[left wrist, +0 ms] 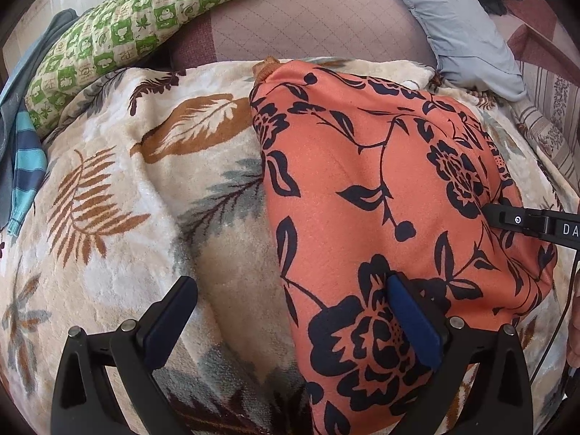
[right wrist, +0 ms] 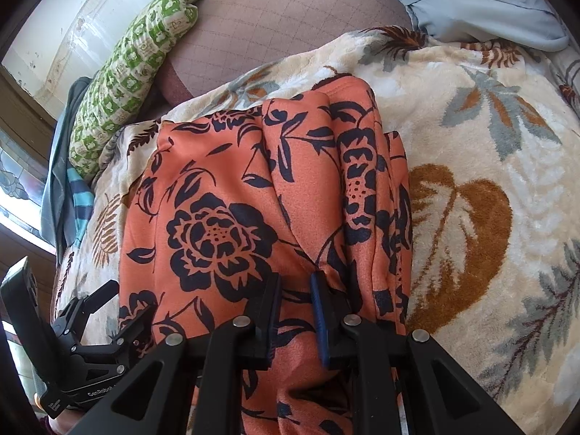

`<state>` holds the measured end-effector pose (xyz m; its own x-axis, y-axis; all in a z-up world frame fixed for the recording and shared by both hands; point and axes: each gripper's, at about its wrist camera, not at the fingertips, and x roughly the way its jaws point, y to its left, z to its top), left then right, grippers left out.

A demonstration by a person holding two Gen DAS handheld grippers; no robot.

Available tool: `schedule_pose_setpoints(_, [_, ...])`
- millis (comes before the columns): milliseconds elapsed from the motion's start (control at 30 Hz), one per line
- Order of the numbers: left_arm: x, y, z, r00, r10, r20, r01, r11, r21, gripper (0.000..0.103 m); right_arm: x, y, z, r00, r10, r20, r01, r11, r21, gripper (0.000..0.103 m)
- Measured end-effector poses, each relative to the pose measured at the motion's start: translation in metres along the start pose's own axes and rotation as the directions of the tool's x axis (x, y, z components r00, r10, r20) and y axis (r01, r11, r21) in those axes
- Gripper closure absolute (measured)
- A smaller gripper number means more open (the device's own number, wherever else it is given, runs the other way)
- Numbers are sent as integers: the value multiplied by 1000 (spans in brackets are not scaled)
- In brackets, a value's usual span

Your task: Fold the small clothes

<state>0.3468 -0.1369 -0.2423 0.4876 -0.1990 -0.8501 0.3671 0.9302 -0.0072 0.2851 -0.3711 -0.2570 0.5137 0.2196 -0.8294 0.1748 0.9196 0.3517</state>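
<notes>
An orange garment with black flowers point(left wrist: 366, 188) lies folded on a cream leaf-print blanket point(left wrist: 119, 195). My left gripper point(left wrist: 290, 301) is open; its right finger rests over the garment's near left edge, its left finger over the blanket. It also shows in the right wrist view point(right wrist: 116, 308) at the lower left. My right gripper point(right wrist: 295, 286) has its fingers close together on a fold of the garment point(right wrist: 232, 210) near its right side. Its tip shows in the left wrist view point(left wrist: 507, 217) at the garment's right edge.
A green checked pillow point(left wrist: 127, 32) and a mauve quilted cushion point(left wrist: 308, 18) lie beyond the blanket. A grey-blue pillow point(left wrist: 464, 36) sits at the back right. Striped blue clothing point(left wrist: 25, 166) lies at the left edge. The blanket point(right wrist: 489, 181) spreads to the right.
</notes>
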Motion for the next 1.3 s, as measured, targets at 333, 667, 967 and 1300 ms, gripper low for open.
schedule_pose_setpoints(333, [-2,-3,1,999,33,-19,-33,999,-24,0,1,0,0,1000,2,0,-2,1000,-5,83])
schedule_pose_setpoints(667, [-4,1,5,999,10,-34,-12,999,-40,0,2,2,-1,1000,-10,11,10,1000,-19,83])
schedule_pose_setpoints(967, [-35,41,23,994,-76,77,89,978,-189,0,-19,-8,4,995,93,31,-94,994,46,83])
schedule_pose_setpoints(1300, [-30,63,28,993,-80,83,99,963,-251,0,-64,-25,16,977,110,185,-121,991,49,60])
